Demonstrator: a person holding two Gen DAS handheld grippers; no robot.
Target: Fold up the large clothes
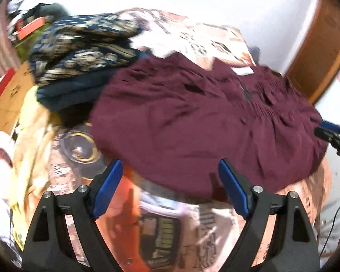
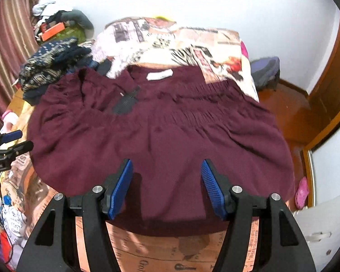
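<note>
- our left gripper [image 1: 170, 188] hangs with its blue pads spread wide and nothing between them, just over the near left hem of the dress [image 1: 192, 117].
- our right gripper [image 2: 166, 185] is likewise spread and empty, poised above the middle of the near hem; whether its pads touch the cloth we cannot tell.
- each gripper shows at the edge of the other's view, so we judge them near each other along the same hem.
- the dress, a dark maroon one, lies spread flat on the bed [image 2: 147, 249], collar and white label [image 2: 158, 75] at the far end, skirt fanned toward us.
- a short dark zip [image 2: 127, 102] sits below the collar, and a band of gathers runs across the chest.
- one sleeve at the far left looks bunched up rather than laid out; the other we cannot make out.
- as we judge it, spreading is about done and no fold is made yet: no edge is doubled over, the full width still shows.
- left to do, we think: take the hem or a side, bring it over, tuck sleeves, then halve it again.
- a pile [image 1: 79, 45] of dark patterned clothes sits at the far left, touching the dress's shoulder; it looks unfolded too, so more work likely waits.
</note>
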